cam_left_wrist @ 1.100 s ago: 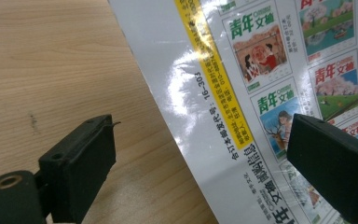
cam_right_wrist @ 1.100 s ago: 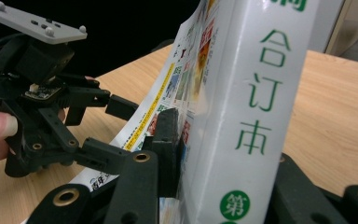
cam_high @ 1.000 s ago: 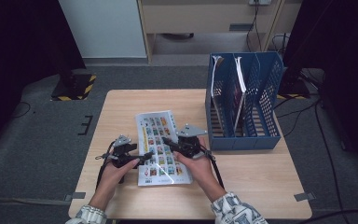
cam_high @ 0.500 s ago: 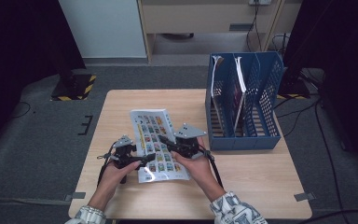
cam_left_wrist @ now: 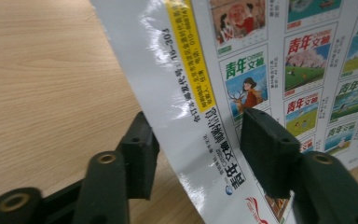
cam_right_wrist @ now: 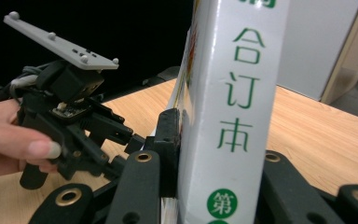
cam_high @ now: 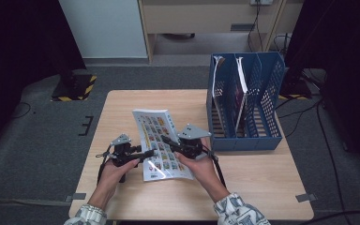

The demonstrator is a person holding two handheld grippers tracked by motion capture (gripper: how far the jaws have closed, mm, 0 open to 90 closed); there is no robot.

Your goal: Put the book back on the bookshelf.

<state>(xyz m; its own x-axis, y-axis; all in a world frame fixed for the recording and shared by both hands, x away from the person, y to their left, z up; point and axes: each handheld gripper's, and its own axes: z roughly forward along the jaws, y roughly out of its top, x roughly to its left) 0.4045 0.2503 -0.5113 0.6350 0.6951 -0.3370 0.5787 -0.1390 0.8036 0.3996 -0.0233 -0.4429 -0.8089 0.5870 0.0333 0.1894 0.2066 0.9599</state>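
Observation:
A thick bound magazine volume (cam_high: pixel 161 140) with rows of small colour cover pictures lies slantwise on the wooden table (cam_high: pixel 136 101), its right side raised. My right gripper (cam_high: pixel 168 142) is shut on its white spine (cam_right_wrist: pixel 237 70), one pad (cam_right_wrist: pixel 168 140) pressed flat against the side. My left gripper (cam_high: pixel 145 153) reaches in from the left. Its jaws have just been closing and straddle the glossy cover's free edge (cam_left_wrist: pixel 186 93) with room left on both sides, so the pads (cam_left_wrist: pixel 265 149) do not pinch it. The right gripper view shows the left gripper (cam_right_wrist: pixel 74 116) in a hand.
A blue mesh file holder (cam_high: pixel 246 108) stands at the table's right back part, with a few upright volumes in its slots. Its front wall is close to my right hand. Bare wood lies to the left of and behind the volume.
The volume has turned, its far end swinging left, and its spine side has come up off the table. My left gripper's jaws have narrowed around the cover's left edge.

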